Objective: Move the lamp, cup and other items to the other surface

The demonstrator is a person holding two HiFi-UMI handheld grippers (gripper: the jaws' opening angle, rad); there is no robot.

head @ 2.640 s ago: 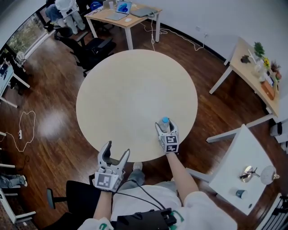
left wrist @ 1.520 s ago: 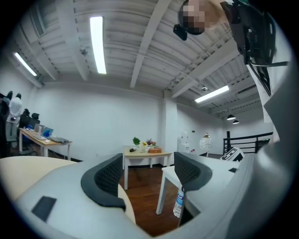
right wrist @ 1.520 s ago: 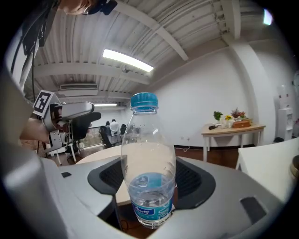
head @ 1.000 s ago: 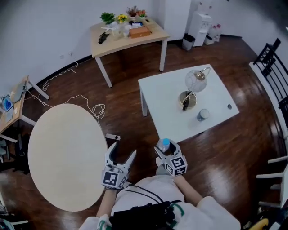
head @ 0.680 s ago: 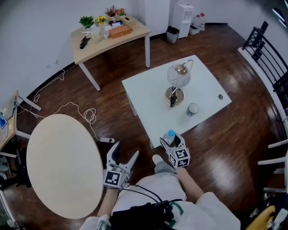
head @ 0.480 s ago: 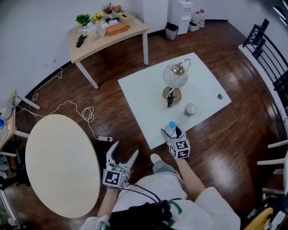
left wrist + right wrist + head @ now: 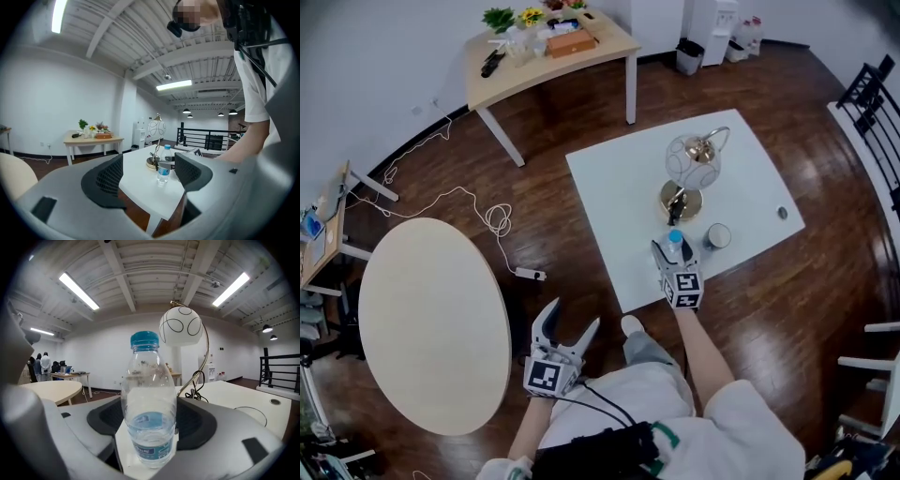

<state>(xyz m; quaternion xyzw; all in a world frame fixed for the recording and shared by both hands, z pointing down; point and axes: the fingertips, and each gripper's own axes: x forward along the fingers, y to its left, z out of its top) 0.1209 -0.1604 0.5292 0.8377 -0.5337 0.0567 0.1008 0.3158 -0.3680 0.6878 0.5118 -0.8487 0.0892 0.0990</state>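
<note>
Right gripper is clamped on the water bottle over the near edge of the white table, and its jaws have just eased a touch wider. Only the right gripper view shows the pads against the bottle's sides. Head view adds the lamp mid-table with the cup just beside it. Left gripper hangs wide open and empty, off the table's near corner.

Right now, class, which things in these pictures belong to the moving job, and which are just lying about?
Belong to the job: bottle, lamp, cup, white table, round table.

Just lying about: wooden desk, plants, power strip on the floor, water dispenser.
</note>
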